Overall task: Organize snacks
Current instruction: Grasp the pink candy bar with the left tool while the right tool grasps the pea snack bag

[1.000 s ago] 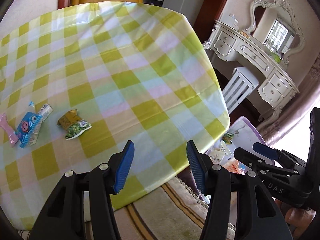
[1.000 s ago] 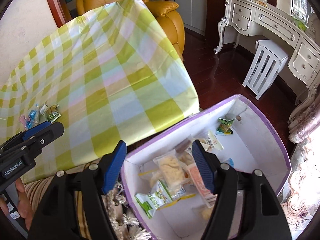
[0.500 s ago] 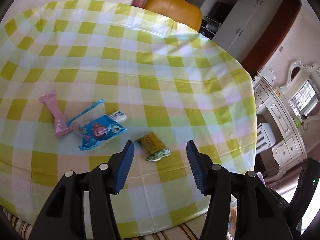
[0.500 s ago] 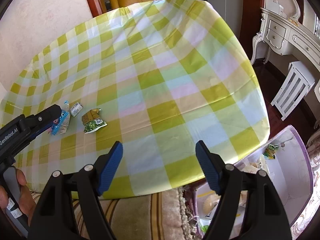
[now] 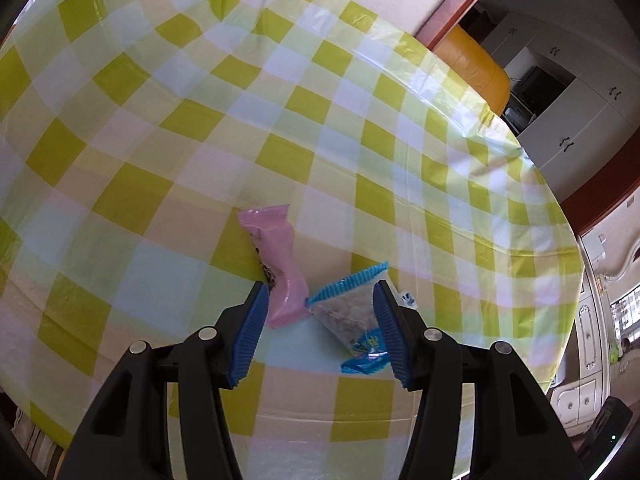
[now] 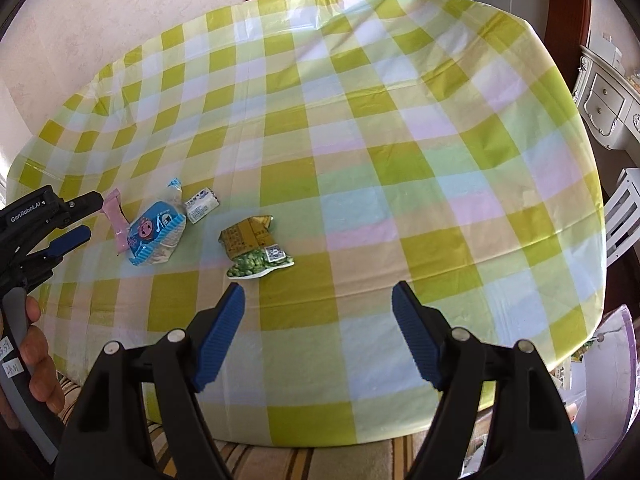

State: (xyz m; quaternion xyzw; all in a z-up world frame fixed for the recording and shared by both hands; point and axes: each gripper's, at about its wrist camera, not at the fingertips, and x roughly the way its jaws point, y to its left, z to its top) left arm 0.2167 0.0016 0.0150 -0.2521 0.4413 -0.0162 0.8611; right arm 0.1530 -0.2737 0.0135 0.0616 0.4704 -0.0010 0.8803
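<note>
While left gripper [image 5: 320, 328] is hovering jaws spread over pink packet [image 5: 280, 276] and blue packet [image 5: 352, 320], pinching nothing, right gripper [image 6: 318, 336] is standing spread and empty — green pea packet [image 6: 256, 250] lying just ahead; tablecloth [image 6: 400, 140] beyond lying bare to far edge

The left claw's [image 5: 320, 334] right finger [image 5: 390, 334] hides part of the blue packet [image 5: 352, 320] and most of a small white packet [image 5: 406, 299]. The purple-rimmed box [image 6: 630, 364] is cut off by the picture's edge.
</note>
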